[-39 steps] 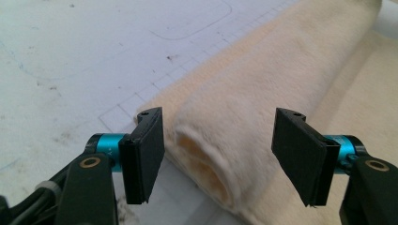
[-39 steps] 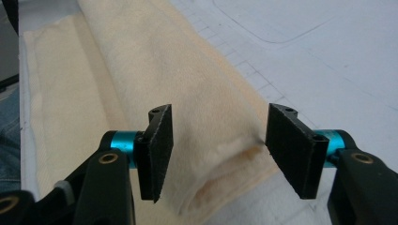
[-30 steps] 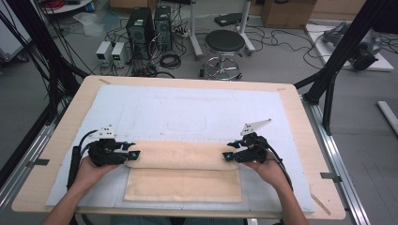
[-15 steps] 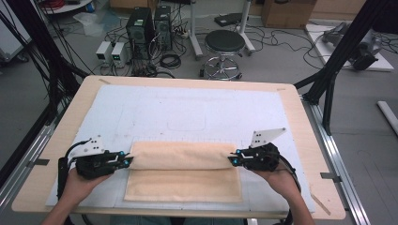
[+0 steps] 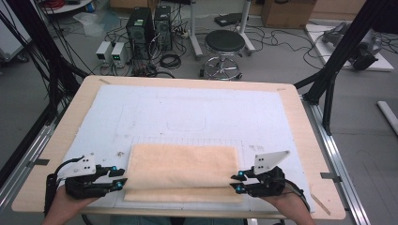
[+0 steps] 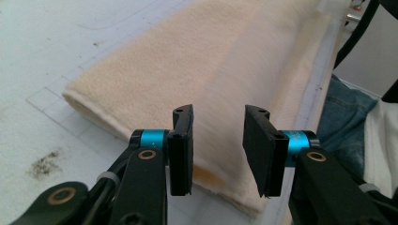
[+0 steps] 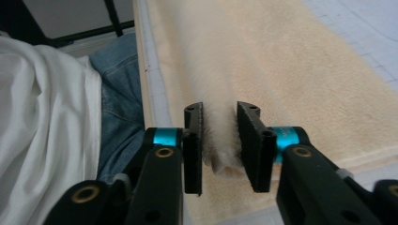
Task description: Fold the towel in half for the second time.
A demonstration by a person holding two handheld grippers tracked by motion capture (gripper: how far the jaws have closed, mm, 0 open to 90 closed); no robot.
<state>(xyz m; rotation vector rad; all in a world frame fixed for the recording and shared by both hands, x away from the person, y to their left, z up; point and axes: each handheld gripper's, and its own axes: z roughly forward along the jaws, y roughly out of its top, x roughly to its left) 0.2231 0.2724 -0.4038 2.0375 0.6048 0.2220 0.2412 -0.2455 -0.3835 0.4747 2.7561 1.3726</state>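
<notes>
**Tongs at both ends of the folded towel**

Left tongs (image 5: 119, 178) sit at the left end of the towel (image 5: 183, 171), near the bench's (image 5: 300, 117) front edge. In the left gripper view their jaws stand apart, having just been opening, with the towel's end behind the gap and neither pad pressing on it — open, then.

Right tongs (image 5: 237, 182) sit at the towel's right end, on the front edge of its top layer. In the right gripper view (image 7: 220, 147) a tuft of the cloth stands up between the two pads; the jaws have just been opening, and the cloth seems to touch both, though I cannot tell whether they clamp it.

Cream in colour, the towel lies folded on the white mat (image 5: 187, 112) that covers the bench — the upper layer set slightly back from the lower one, so a strip of the lower layer shows along the front. Its long side runs left to right between the two hands. A person's jeans (image 7: 119, 93) and white shirt (image 7: 42, 122) show beside the bench edge in the right gripper view.
</notes>
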